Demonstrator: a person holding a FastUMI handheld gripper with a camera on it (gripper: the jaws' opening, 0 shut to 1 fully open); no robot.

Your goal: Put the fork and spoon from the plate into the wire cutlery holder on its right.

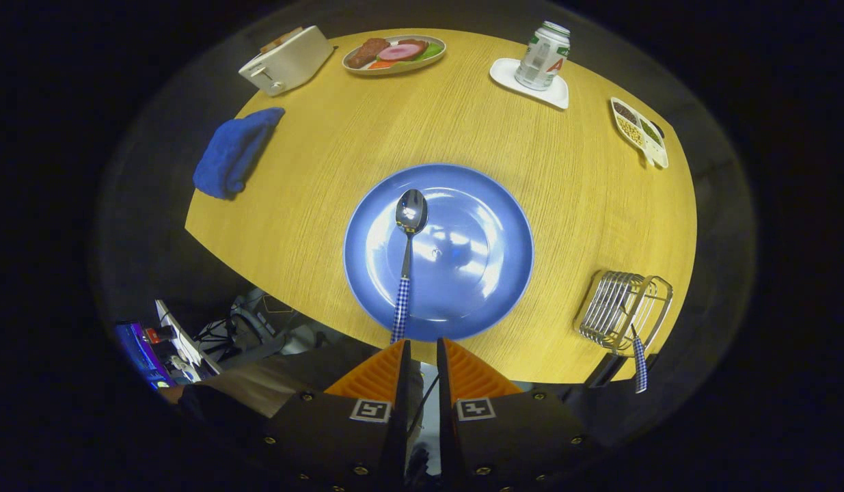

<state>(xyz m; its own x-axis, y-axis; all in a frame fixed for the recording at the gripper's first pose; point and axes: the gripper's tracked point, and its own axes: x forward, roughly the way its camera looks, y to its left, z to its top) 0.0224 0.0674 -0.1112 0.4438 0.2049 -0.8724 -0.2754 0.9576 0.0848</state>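
**Spoon on plate, fork in holder**

Just ahead of my gripper (pixel 422 355) lies the blue plate (pixel 490 205) on the round wooden table (pixel 312 198). I see the fingers nearly together with a narrow gap, holding nothing. The spoon (pixel 408 253) rests on the plate, bowl away from me, its checked handle reaching back over the rim toward the left fingertip. Right of the fingers, the wire cutlery holder (pixel 623 311) carries a checked-handled fork (pixel 640 362), its handle sticking out toward me.
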